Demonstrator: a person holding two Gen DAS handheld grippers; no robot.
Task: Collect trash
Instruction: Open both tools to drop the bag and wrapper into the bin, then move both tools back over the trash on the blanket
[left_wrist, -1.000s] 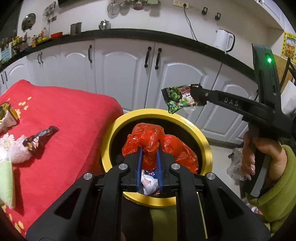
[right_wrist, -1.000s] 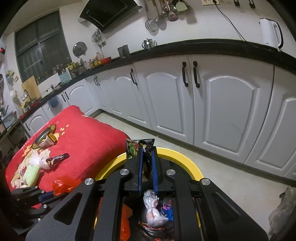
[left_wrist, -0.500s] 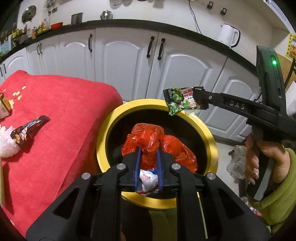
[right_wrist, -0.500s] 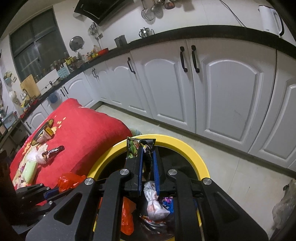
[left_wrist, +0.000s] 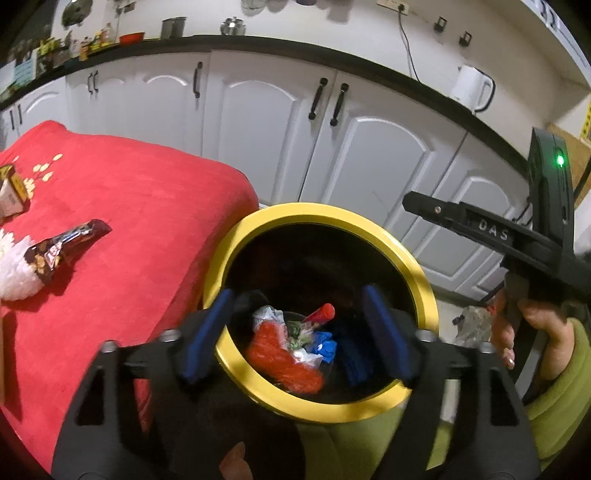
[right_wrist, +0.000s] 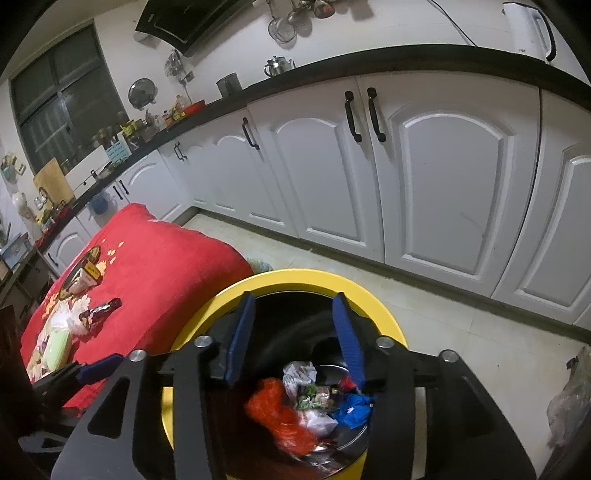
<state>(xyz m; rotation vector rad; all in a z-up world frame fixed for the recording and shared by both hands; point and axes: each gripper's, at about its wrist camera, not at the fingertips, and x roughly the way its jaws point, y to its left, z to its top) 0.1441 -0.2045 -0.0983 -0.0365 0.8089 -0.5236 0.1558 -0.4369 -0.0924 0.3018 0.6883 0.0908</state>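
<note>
A yellow-rimmed bin (left_wrist: 417, 275) (right_wrist: 373, 299) stands beside a red-covered table. My left gripper (left_wrist: 295, 325) is open and empty above the bin's mouth. My right gripper (right_wrist: 295, 332) is open and empty above it too; its arm shows in the left wrist view (left_wrist: 476, 225). In the bin lie a red plastic bag (left_wrist: 280, 358) (right_wrist: 284, 417), a green snack wrapper (right_wrist: 312, 397), white wrappers and a blue wrapper (right_wrist: 352, 408). A brown snack wrapper (left_wrist: 61, 251) (right_wrist: 99, 312) lies on the red cloth (left_wrist: 140, 206).
White crumpled paper (left_wrist: 14, 266), a small box (left_wrist: 11, 192) and a pale green item (right_wrist: 57, 349) lie on the table's left part. White cabinets (right_wrist: 424, 184) stand behind. A clear plastic bag (right_wrist: 569, 402) lies on the floor at right.
Both grippers opened. The red bag fell from my left gripper and the green snack wrapper from my right gripper into the bin.
</note>
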